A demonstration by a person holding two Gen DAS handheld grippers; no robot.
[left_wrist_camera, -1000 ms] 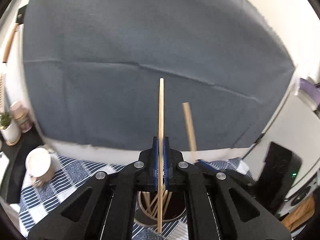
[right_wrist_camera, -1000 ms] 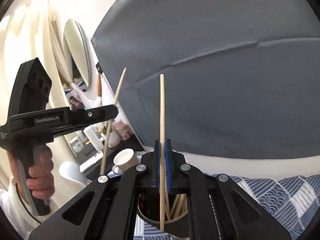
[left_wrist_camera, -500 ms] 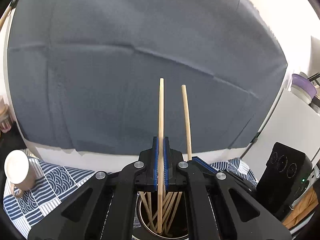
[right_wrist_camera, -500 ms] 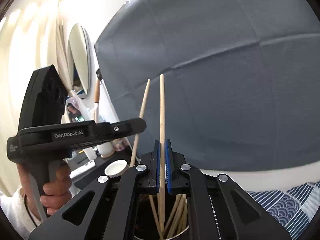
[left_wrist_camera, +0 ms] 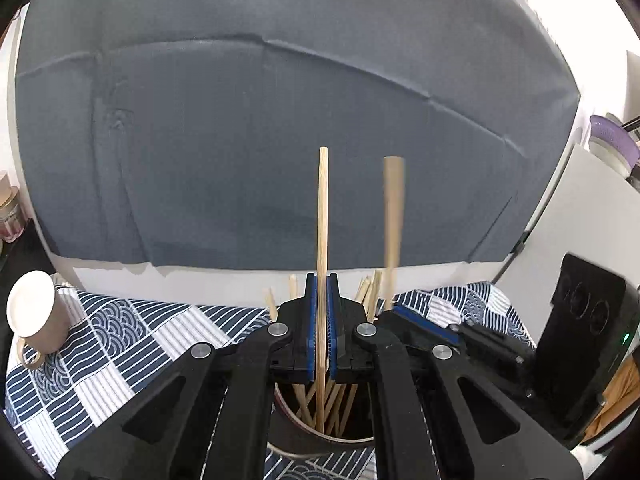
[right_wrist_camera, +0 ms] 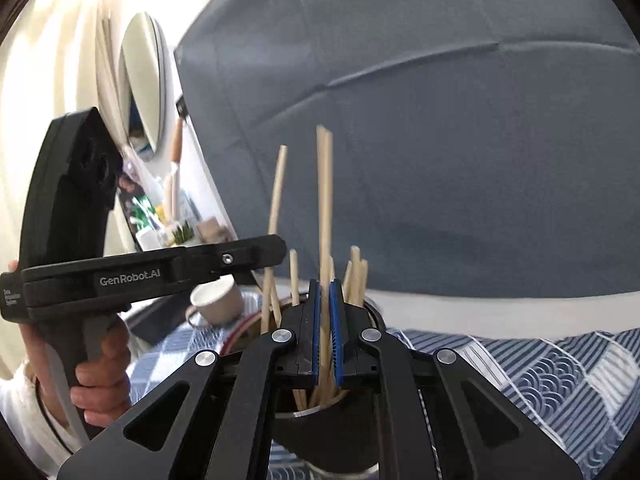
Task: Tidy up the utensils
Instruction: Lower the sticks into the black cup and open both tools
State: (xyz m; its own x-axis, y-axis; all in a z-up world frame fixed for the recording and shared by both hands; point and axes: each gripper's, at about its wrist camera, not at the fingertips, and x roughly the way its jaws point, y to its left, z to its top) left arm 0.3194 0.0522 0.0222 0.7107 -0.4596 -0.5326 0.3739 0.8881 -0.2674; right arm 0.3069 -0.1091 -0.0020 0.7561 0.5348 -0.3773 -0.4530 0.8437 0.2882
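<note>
My left gripper (left_wrist_camera: 320,322) is shut on a wooden chopstick (left_wrist_camera: 322,216) held upright, its lower end inside a round holder cup (left_wrist_camera: 316,434) that holds several chopsticks. My right gripper (right_wrist_camera: 327,320) has its blue pads slightly parted around a blurred chopstick (right_wrist_camera: 324,196) that stands over the same dark cup (right_wrist_camera: 324,432). That chopstick shows blurred in the left wrist view (left_wrist_camera: 393,216), beside the right gripper's finger (left_wrist_camera: 424,324). The left gripper shows in the right wrist view (right_wrist_camera: 256,256) with its chopstick (right_wrist_camera: 276,204).
A beige mug (left_wrist_camera: 34,318) stands on the blue-and-white patterned cloth (left_wrist_camera: 132,340) at the left. A grey backdrop (left_wrist_camera: 280,120) hangs behind. A black device (left_wrist_camera: 584,336) stands at the right. Mirror and clutter lie at the far left of the right wrist view (right_wrist_camera: 144,84).
Both grippers have come lower over the cup. The right gripper's pads have parted slightly and its chopstick is now blurred with motion. The left gripper still grips its chopstick.
</note>
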